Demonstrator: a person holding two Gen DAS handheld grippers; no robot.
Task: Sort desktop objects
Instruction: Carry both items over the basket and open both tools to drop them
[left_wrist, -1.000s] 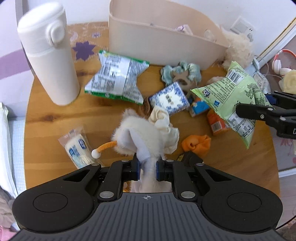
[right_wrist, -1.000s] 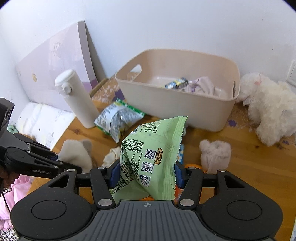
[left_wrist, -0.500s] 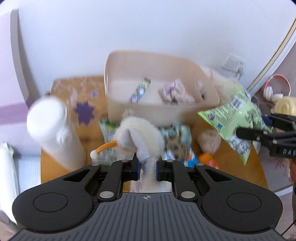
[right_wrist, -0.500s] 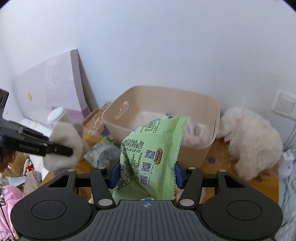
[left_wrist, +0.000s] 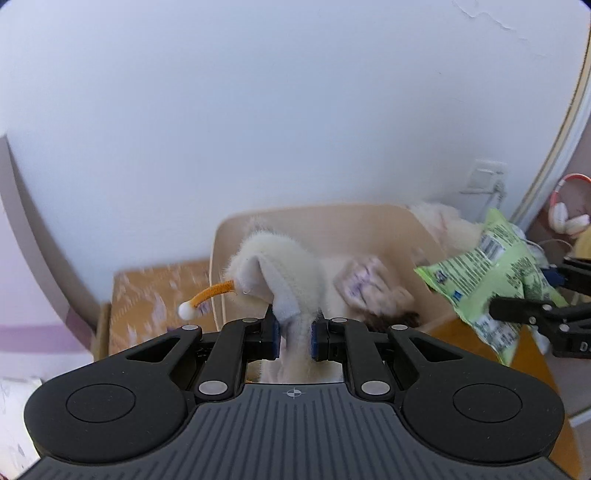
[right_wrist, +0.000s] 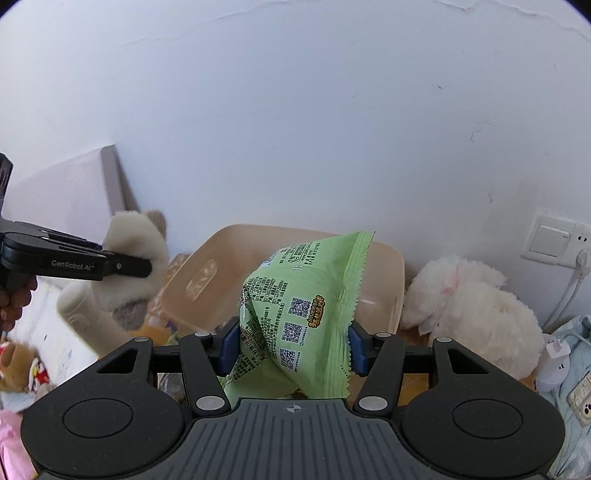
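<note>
My left gripper (left_wrist: 293, 338) is shut on a small cream plush toy (left_wrist: 284, 269) with an orange tail, held up in front of the beige storage bin (left_wrist: 332, 218). The same toy (right_wrist: 133, 258) and left gripper (right_wrist: 147, 266) show at the left of the right wrist view. My right gripper (right_wrist: 293, 349) is shut on a green snack bag (right_wrist: 306, 306), also raised before the bin (right_wrist: 207, 280). In the left wrist view that bag (left_wrist: 491, 277) hangs at the bin's right corner. A purple-patterned item (left_wrist: 365, 280) lies inside the bin, blurred.
A big white plush animal (right_wrist: 469, 310) lies right of the bin against the wall, under a wall socket (right_wrist: 554, 242). A white bottle (right_wrist: 85, 321) stands left of the bin. A pale board (right_wrist: 70, 192) leans on the wall. Headphones (left_wrist: 565, 214) lie far right.
Both grippers have risen off the table with their loads and moved toward the bin. The tabletop clutter has dropped out of sight, and the bin now sits directly ahead of each.
</note>
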